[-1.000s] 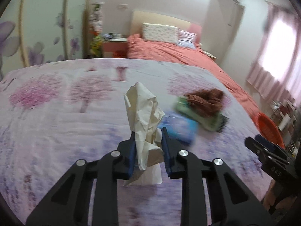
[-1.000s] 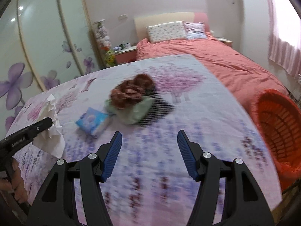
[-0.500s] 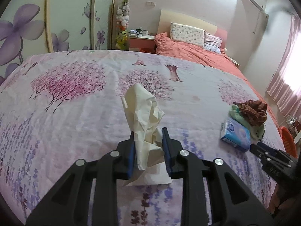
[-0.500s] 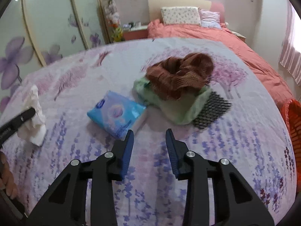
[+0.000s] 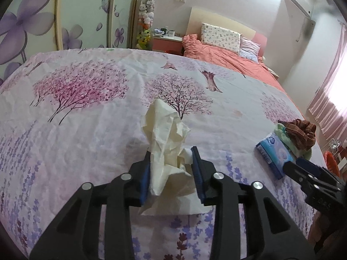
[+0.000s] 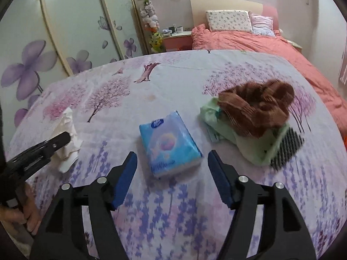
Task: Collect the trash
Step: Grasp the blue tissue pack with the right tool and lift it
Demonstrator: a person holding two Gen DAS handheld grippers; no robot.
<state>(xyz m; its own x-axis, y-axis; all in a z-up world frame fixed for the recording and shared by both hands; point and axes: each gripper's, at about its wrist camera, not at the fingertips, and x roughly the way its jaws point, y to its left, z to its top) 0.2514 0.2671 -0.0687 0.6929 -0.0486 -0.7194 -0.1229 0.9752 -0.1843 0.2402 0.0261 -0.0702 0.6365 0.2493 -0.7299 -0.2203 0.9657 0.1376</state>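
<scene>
Floral bedspread (image 6: pixel 195 69) strewn with litter, tissue pack (image 6: pixel 169 143) framed between wide right gripper (image 6: pixel 172 169) fingers.
Crumpled tissue (image 5: pixel 167 143) is held clamped in left gripper (image 5: pixel 171 169); pack's long axis is seen running away from the right gripper.

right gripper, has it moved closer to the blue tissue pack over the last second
Yes. The right gripper has come toward the blue tissue pack, which now lies just ahead of its open jaws; a second ago the pack sat far off beside the brown cloth.
</scene>
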